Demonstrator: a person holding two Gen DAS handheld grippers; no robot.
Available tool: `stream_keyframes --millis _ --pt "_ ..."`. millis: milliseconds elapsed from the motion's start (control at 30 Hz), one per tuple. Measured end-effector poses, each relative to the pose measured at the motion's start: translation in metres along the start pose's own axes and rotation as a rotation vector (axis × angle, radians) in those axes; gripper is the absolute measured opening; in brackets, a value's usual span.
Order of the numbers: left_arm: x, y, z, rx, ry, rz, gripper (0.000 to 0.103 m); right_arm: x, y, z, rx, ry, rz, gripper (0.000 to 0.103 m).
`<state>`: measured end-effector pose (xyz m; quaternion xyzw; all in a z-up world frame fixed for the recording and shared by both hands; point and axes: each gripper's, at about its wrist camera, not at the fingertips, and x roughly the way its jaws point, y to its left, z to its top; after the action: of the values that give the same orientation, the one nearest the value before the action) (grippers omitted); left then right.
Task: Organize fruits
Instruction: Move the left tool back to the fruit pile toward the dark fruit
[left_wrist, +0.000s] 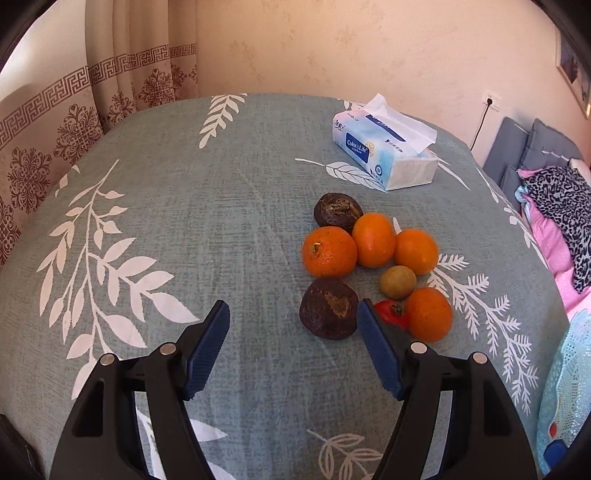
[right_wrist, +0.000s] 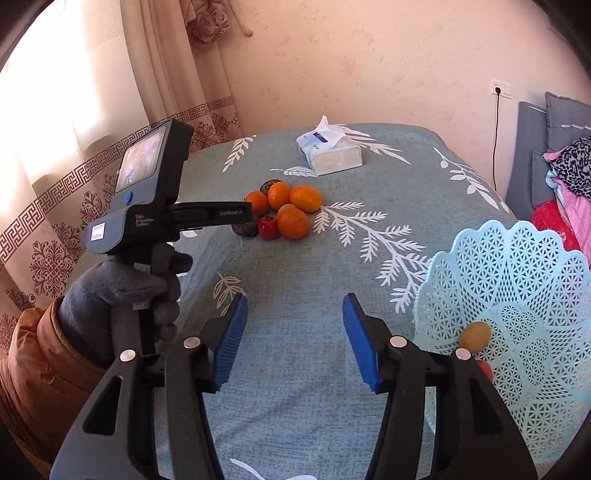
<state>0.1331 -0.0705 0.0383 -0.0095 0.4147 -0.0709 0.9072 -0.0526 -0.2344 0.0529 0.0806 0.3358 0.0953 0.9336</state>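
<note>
The left gripper (left_wrist: 291, 314) hangs with blue fingers apart and empty beside the dark wrinkled fruit (left_wrist: 328, 309) in the cluster of oranges (left_wrist: 373, 240) on the leaf-patterned surface (left_wrist: 184, 229) — the right gripper (right_wrist: 295, 310) likewise gapes, next to the pale-blue lattice plastic basket (right_wrist: 517, 295).

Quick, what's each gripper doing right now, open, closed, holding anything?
Left gripper: open, empty, by the near dark fruit.
Right gripper: open, empty, beside the basket.

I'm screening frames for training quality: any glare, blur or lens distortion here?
Left wrist view: sharp, evenly lit, the tablecloth bulging from fisheye, corners vignetted black. Right wrist view: the curtain overexposed by window light, the basket stretched at the edge, fruit still crisp.
</note>
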Motion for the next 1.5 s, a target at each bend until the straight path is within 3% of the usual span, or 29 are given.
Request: stream_keyframes --millis 167,300,633,733,833,900,1000,1233,1500 --pt "0.014 -0.001 0.002 -0.021 -0.001 -0.011 0.071 0.010 0.008 -0.004 -0.021 0.034 0.012 0.055" --pt "0.020 -0.001 0.000 -0.007 -0.016 0.000 0.080 0.016 0.012 -0.007 -0.031 0.058 0.016 0.055" --pt "0.022 0.006 -0.002 -0.031 0.009 -0.078 0.078 0.029 0.016 -0.002 -0.039 0.091 -0.011 0.055" --pt "0.021 0.003 -0.004 -0.007 0.010 -0.106 0.069 0.034 0.017 0.000 -0.032 0.101 -0.017 0.055" --pt "0.017 -0.002 -0.006 0.022 0.013 -0.154 0.053 0.037 0.018 0.004 -0.031 0.107 -0.022 0.055" --pt "0.015 -0.004 -0.008 0.030 0.019 -0.200 0.032 0.039 0.021 0.007 -0.042 0.103 -0.032 0.056" --pt "0.010 -0.003 -0.010 0.036 0.015 -0.221 0.026 0.043 0.025 0.012 -0.051 0.104 -0.039 0.055" --pt "-0.012 0.008 -0.007 0.021 -0.056 -0.218 0.020 0.067 0.022 0.027 -0.014 0.130 -0.043 0.056" --pt "-0.008 0.026 -0.004 -0.052 -0.033 -0.216 0.020 0.105 0.003 0.048 0.063 0.148 -0.100 0.056"
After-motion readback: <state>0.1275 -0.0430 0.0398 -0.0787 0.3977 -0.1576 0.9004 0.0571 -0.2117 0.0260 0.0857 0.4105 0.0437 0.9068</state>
